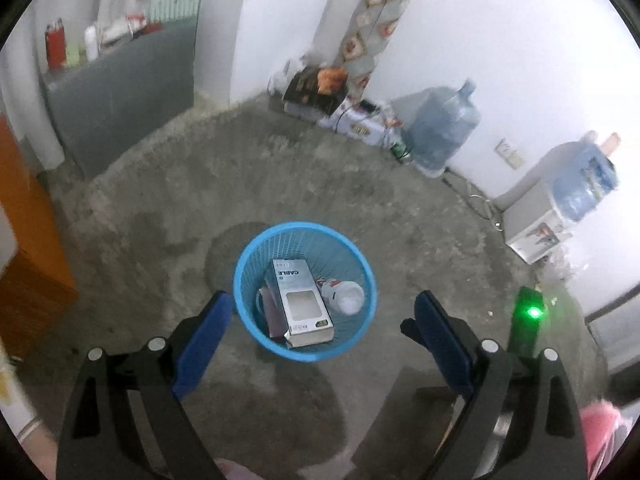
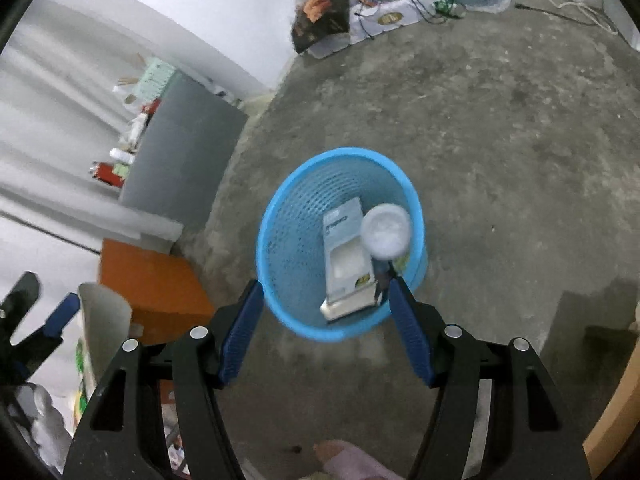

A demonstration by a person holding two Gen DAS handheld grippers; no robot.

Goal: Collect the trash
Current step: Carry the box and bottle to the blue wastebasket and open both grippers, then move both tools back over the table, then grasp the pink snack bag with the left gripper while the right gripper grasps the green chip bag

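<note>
A blue mesh waste basket (image 1: 248, 264) (image 2: 288, 240) stands on the concrete floor. Inside it lie a white box printed "CABLE" (image 1: 302, 304) (image 2: 346, 256), a white cup (image 1: 348, 298) and a dark flat item (image 1: 274, 316). In the right wrist view the cup (image 2: 386, 232) looks blurred at the basket's right side. My left gripper (image 1: 322, 300) hovers above the basket, open wide with nothing between its blue pads (image 1: 204, 340). Over the basket's near rim, my right gripper (image 2: 326, 284) is also open and holds nothing. The left gripper (image 2: 44, 316) shows again at the far left edge.
Two big water jugs (image 1: 444, 128) (image 1: 584, 184), one on a white dispenser (image 1: 532, 224), line the far wall with boxes and cables (image 1: 356, 120). An orange cabinet (image 2: 156, 284) and a grey cabinet (image 2: 184, 144) stand to the left. A green light (image 1: 532, 312) glows at right.
</note>
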